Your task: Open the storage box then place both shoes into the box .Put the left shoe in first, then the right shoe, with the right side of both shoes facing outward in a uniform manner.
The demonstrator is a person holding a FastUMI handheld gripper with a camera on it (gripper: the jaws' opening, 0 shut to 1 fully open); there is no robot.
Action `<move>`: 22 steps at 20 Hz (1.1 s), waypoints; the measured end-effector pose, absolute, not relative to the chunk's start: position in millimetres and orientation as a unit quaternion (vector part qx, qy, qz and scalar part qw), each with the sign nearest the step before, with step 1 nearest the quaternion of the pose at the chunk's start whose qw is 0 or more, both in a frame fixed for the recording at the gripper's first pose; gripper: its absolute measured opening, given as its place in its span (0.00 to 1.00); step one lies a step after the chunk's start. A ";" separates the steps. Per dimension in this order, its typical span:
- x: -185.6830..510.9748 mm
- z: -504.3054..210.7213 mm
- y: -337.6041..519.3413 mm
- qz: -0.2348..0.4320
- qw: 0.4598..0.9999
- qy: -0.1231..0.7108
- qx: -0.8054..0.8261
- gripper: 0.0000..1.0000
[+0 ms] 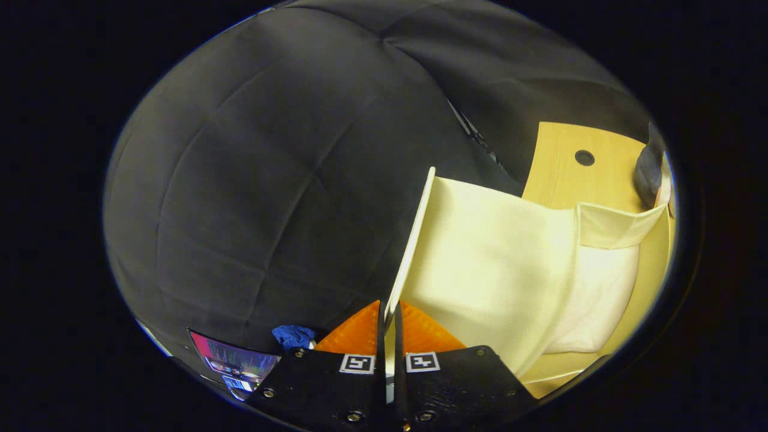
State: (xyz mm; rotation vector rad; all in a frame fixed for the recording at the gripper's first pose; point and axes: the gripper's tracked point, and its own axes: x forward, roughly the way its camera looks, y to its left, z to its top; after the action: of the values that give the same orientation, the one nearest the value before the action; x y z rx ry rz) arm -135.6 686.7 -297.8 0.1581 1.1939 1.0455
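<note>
The pale cream storage box [510,258] sits on a light wooden table [564,174], to the right of our gripper [390,327] and just ahead of it. We see its thin flat white lid [414,240] standing up on edge, running away from us. Our gripper's two fingers are squeezed together on the near edge of that lid, one on each side. A dark thing [649,171] lies at the far right of the table; we cannot tell what it is. A small blue object [293,336] sits near, to the left.
</note>
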 end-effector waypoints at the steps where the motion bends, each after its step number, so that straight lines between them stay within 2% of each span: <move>1: -137.9 -308.6 688.2 0.464 0.699 0.541 0.063 0.05; 5: -158.4 -339.0 701.7 0.444 0.698 0.560 0.048 0.08; 8: -152.0 -337.2 701.7 0.436 0.701 0.562 0.062 0.38; 9: -149.0 -334.6 700.0 0.439 0.704 0.555 0.065 0.44; 11: -131.9 -323.8 687.4 0.447 0.717 0.531 0.059 0.48; 14: -110.2 -297.7 652.5 0.443 0.744 0.496 0.061 0.73; 19: -58.9 -266.2 575.2 0.420 0.798 0.431 0.045 0.78; 21: -43.8 -252.1 543.2 0.407 0.815 0.410 0.045 0.99; 22: -35.5 -245.0 528.2 0.399 0.823 0.401 0.048 0.97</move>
State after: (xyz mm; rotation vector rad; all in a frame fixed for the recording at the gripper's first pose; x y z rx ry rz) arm -35.5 528.2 -245.0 0.1013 0.8532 0.8479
